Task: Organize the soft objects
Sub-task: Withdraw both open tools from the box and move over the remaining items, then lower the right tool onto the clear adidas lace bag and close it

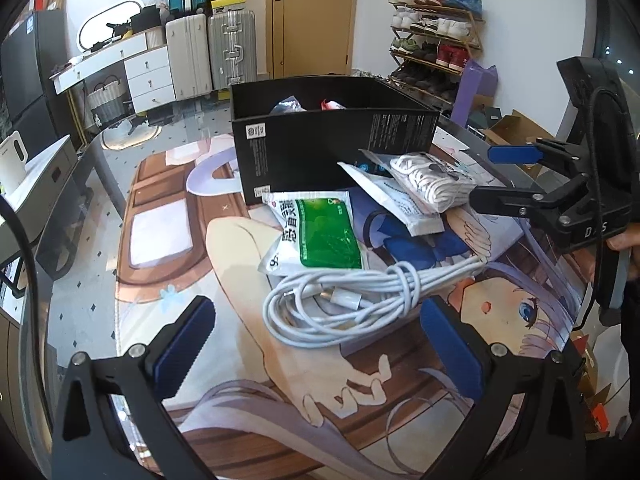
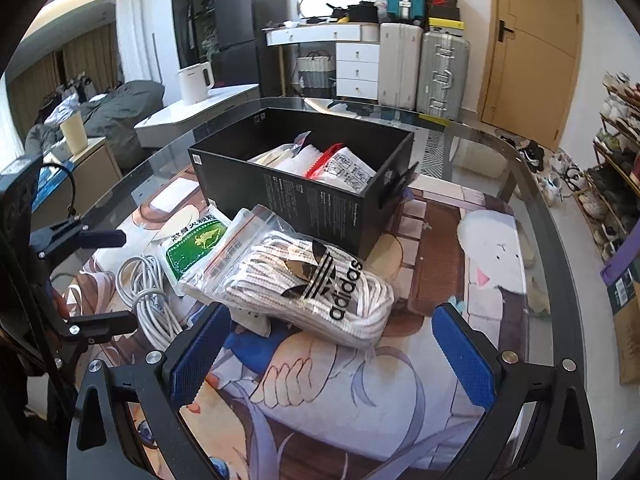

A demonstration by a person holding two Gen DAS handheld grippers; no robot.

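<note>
Crinkly clear plastic is what I'm dealing w/ next: the adidas bag of white laces (image 2: 316, 288) lies on the printed mat (image 2: 360, 392), just in front of my right gripper (image 2: 332, 352), propped partly on a flat white pouch (image 1: 394, 200) and near the black box (image 2: 304, 184), which already holds a few packets. Right fingers are spread wide, nothing between them; left gripper (image 1: 316, 348) is likewise spread and empty, hovering before the white cable coil (image 1: 340, 304). Beside the coil sits the green-and-white sachet (image 1: 320, 236). My read: the lace bag is light and squashy, but the film looks slick, so a shallow pinch could slide off. I'd bite across the fat middle of the bundle, where the laces give bulk, not the thin sealed edge. The cable looks springy, loops prob. sag or unravel if I take one strand, so grab at the wrapped waist. The sachet looks flat and floppy, best taken by an edge that overhangs.
</note>
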